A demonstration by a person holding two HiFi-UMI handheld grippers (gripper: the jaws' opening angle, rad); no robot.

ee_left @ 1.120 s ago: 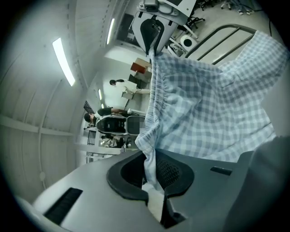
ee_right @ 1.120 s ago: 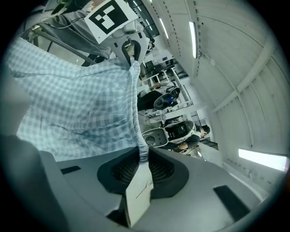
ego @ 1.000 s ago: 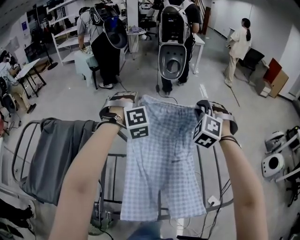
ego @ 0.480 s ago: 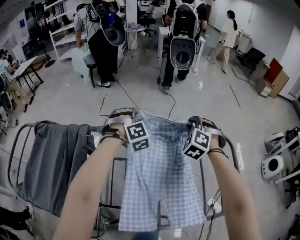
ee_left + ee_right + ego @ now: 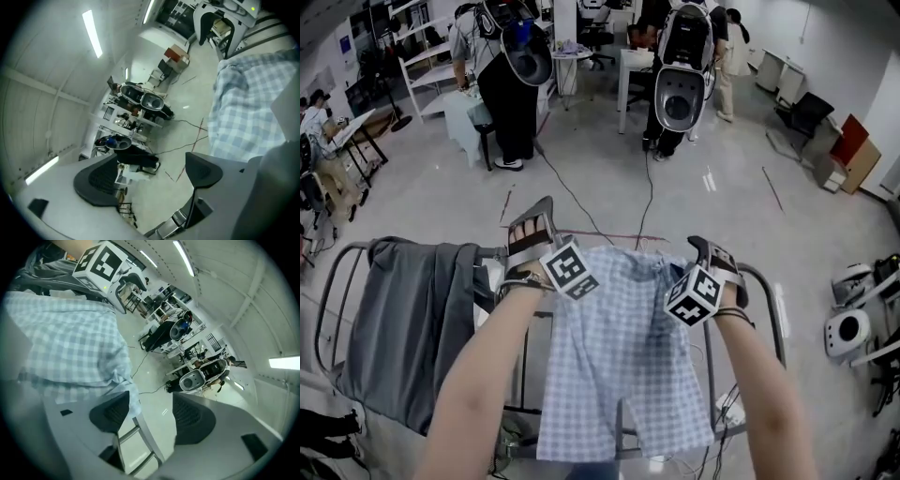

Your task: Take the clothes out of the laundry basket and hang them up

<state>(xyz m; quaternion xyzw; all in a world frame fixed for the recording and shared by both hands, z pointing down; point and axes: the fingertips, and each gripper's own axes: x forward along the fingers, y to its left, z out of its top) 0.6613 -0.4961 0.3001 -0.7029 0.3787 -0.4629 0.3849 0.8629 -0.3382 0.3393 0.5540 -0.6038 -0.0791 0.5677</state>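
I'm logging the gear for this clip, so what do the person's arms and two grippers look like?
Both forearms are bare, no sleeves in view, with a dark band at each wrist. The left gripper and right gripper have light grey bodies, dark textured pads, and each carries a white cube printed with black square markers.

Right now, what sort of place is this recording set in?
Probably an open lab or workshop floor, not a home: metal shelving along the wall, cables trailing over a bare floor, and people carrying bulky white-and-black equipment. A drying rack stands in the foreground.
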